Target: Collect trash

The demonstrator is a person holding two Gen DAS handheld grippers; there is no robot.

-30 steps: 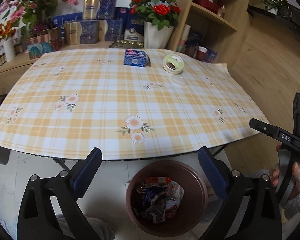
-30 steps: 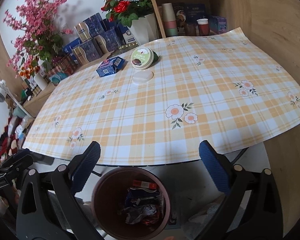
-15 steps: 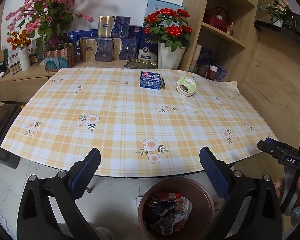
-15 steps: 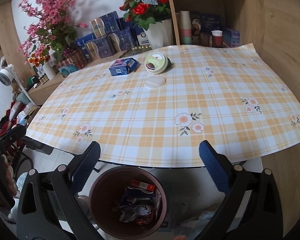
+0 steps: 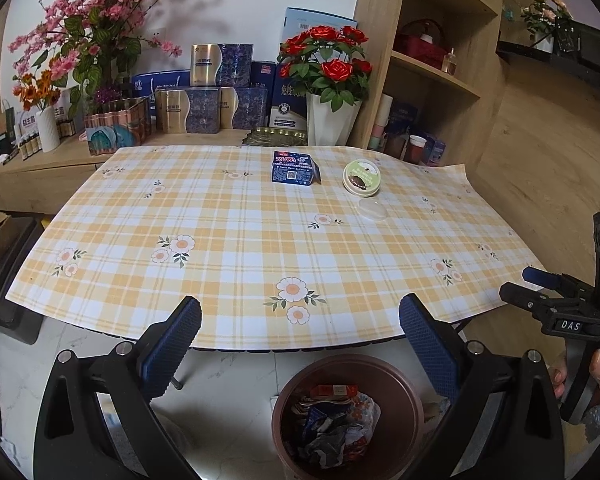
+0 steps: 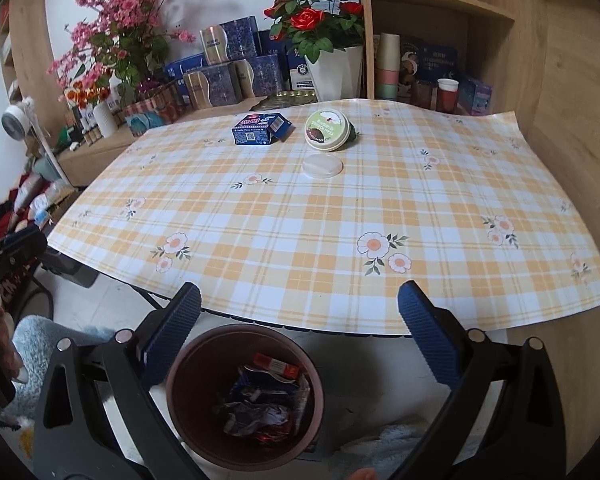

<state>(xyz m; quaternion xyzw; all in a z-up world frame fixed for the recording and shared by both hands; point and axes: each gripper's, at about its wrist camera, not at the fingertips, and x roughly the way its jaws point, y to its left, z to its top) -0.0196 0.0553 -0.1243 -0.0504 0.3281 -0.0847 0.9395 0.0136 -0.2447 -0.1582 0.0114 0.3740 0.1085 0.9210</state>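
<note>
While both grippers hang spread and empty above the brown bin (image 5: 346,412), three pieces of trash sit at the desk's far side. From the left gripper (image 5: 300,330), the blue carton (image 5: 294,168) lies at twelve o'clock, the green-lidded tub (image 5: 361,176) at one, the clear lid (image 5: 373,209) just before it. All look light; the carton crushable, best pinched across its sides. The right gripper (image 6: 299,320) points level toward them.

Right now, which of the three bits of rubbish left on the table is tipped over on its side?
The round green cup. It lies with its printed top facing the camera, while the blue carton sits flat and the clear lid lies flat.
</note>
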